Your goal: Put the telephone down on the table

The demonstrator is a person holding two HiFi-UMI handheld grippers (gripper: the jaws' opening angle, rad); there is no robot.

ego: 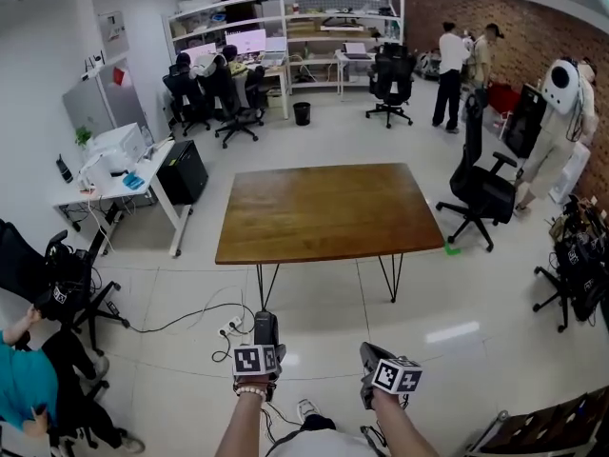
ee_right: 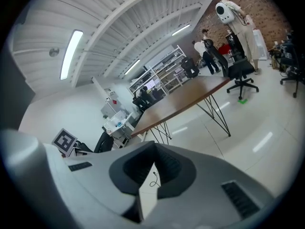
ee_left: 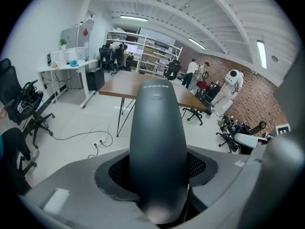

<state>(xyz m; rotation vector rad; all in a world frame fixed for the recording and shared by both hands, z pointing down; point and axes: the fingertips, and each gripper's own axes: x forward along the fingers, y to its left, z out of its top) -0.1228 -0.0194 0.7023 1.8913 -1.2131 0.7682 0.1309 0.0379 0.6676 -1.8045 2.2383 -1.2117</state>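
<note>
A black telephone handset (ee_left: 157, 128) stands up between the jaws of my left gripper (ee_left: 157, 168), which is shut on its lower end. In the head view the telephone (ego: 265, 324) and the left gripper (ego: 265, 339) hang over the floor, short of the brown wooden table (ego: 324, 212). My right gripper (ego: 367, 358) is beside it to the right, also over the floor. Its fingertips (ee_right: 151, 152) meet with nothing between them. The table (ee_left: 119, 86) lies ahead in the left gripper view and the table (ee_right: 186, 97) ahead in the right gripper view.
A cable and power strip (ego: 228, 329) lie on the floor before the table's thin metal legs. A black office chair (ego: 481, 193) stands right of the table, a white desk (ego: 119, 184) left. A person in teal (ego: 24, 384) sits at lower left. People stand at the back.
</note>
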